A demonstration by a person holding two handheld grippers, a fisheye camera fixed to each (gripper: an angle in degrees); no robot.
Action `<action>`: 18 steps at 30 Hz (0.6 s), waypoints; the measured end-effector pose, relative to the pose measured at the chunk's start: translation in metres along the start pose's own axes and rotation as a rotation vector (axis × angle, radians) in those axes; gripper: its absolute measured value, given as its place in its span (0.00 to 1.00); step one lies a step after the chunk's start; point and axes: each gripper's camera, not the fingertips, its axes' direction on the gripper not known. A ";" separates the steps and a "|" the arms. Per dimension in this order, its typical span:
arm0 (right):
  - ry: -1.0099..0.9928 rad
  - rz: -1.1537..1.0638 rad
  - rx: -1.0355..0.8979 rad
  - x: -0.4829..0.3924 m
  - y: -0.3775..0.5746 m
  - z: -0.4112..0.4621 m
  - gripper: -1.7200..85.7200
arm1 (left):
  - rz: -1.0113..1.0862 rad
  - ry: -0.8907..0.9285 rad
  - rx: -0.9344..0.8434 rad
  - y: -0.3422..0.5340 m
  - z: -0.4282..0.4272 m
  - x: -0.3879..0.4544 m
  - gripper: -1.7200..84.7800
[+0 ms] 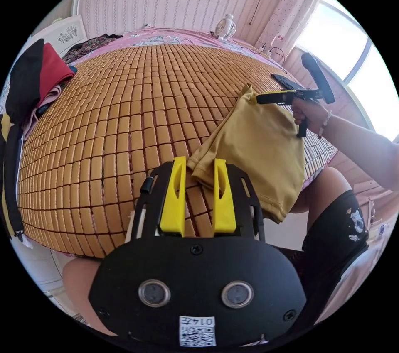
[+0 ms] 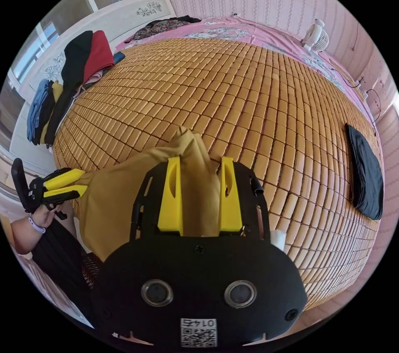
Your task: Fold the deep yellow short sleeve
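In the left gripper view, the left gripper (image 1: 200, 170) has a corner of the deep yellow short sleeve (image 1: 257, 149) between its two yellow jaws, but the jaws stand apart and only the one nearer the garment looks to touch it; whether they grip it I cannot tell. In the right gripper view this gripper (image 2: 85, 183) appears with its jaws closed on a bunched end of the cloth. The right gripper (image 2: 200, 162) has a gathered fold of the garment running up between its jaws; a gap shows beside one jaw, so a firm grip cannot be confirmed there. In the left gripper view the same gripper (image 1: 259, 99) pinches the garment's far corner, a hand (image 1: 309, 114) around its handle.

The garment hangs between the two grippers, lifted over the near edge of the bamboo mat (image 1: 124, 112). Well beyond the jaws lie a pile of clothes (image 1: 37, 79), a small fan (image 1: 225, 27) and a dark cloth (image 2: 365, 174).
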 end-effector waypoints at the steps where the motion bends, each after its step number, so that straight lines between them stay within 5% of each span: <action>1: 0.002 0.006 0.004 -0.002 0.000 0.001 0.15 | 0.015 -0.026 0.007 0.002 -0.002 0.003 0.12; 8: -0.053 -0.065 0.000 -0.024 0.006 -0.013 0.05 | 0.167 -0.060 0.010 0.014 -0.024 0.024 0.06; 18: -0.229 -0.090 0.331 -0.032 0.075 -0.142 0.04 | 0.262 0.121 0.251 0.057 -0.148 0.050 0.05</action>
